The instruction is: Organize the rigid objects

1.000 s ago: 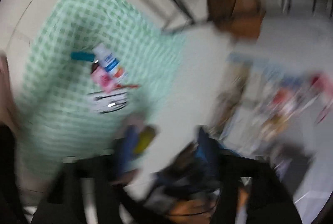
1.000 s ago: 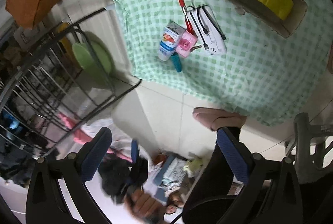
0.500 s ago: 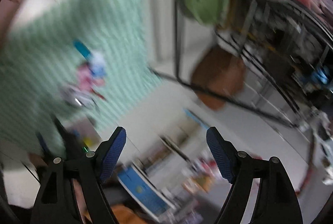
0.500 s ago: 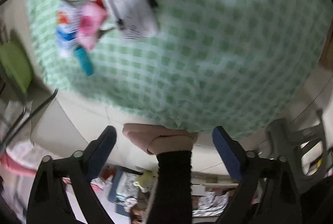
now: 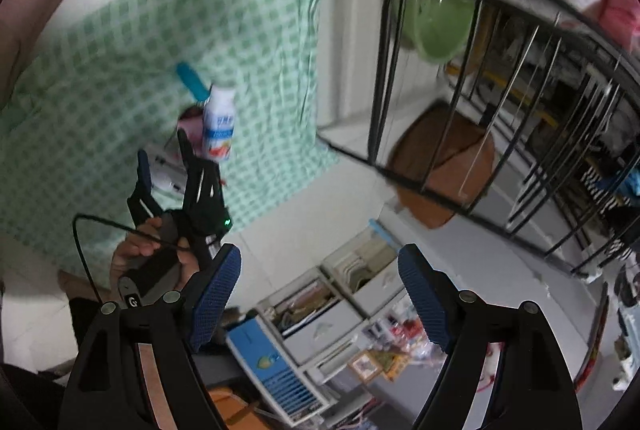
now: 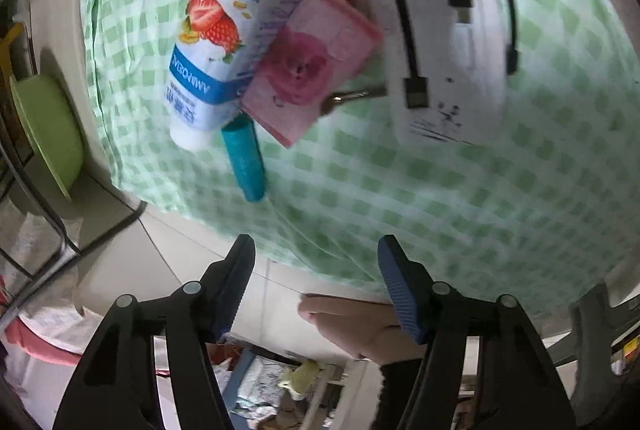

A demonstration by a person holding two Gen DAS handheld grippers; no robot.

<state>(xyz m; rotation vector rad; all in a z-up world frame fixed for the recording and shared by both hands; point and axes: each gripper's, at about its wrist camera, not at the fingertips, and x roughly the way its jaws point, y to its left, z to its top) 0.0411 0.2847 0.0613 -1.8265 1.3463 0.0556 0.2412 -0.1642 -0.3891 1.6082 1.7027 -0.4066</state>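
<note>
Green checked cloth [image 6: 440,198], floor. Right claw [image 6: 316,270] closing, empty, near teal tube [image 6: 244,158] beside carton [image 6: 212,46]; clipping carton could scatter pile. Left claw [image 5: 320,290] wide, empty.

Bare green checked cloth [image 6: 460,198] lies open between the right tool [image 6: 316,262] and the cluster; the teal tube [image 6: 244,158] lies nearest, crowded by the milk carton [image 6: 216,42], pink box [image 6: 312,66] and white box [image 6: 444,30]; a black wire rack [image 5: 460,102] stands beside the cloth's far edge.
</note>
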